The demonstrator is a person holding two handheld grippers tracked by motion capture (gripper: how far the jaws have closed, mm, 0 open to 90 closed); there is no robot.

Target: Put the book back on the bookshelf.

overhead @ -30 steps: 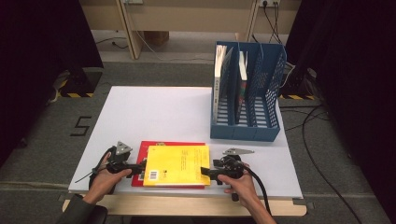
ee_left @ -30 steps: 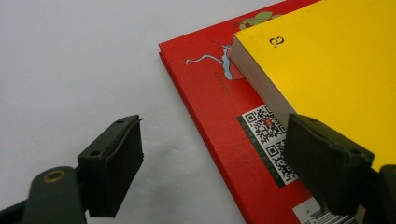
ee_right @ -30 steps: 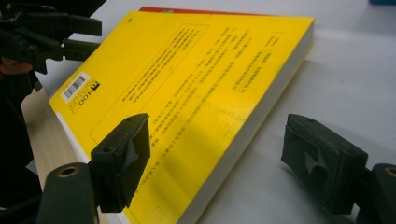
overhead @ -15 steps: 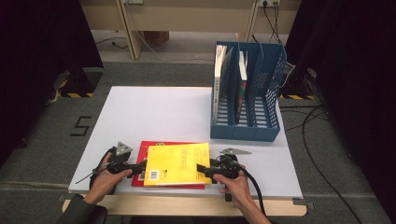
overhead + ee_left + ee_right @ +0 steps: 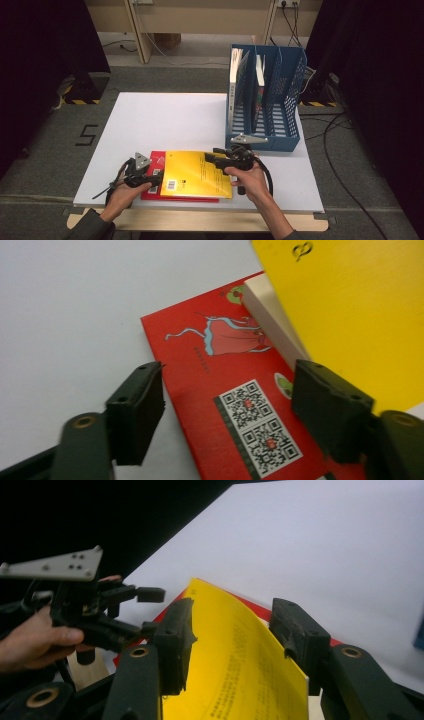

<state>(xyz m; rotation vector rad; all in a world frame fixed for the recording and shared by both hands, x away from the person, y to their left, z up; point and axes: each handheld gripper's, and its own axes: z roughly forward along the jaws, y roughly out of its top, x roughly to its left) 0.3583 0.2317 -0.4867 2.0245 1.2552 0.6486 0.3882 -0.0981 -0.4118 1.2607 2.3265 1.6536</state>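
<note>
Lifted since before, the thin yellow paperback book bends, right gripper jaws closing around its edge, perhaps clamped; left gripper jaws gape over the flat red book. Weak hold, it drops.

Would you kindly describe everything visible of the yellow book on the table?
The yellow book is a thin paperback with a glossy yellow cover, small dark print and a barcode near its left edge. It lies on top of a red book at the near edge of the white table. Its right side is lifted and the cover bows between the jaws of the right tool, which have just been closing on it. Pale page edges show in the left gripper view.
</note>
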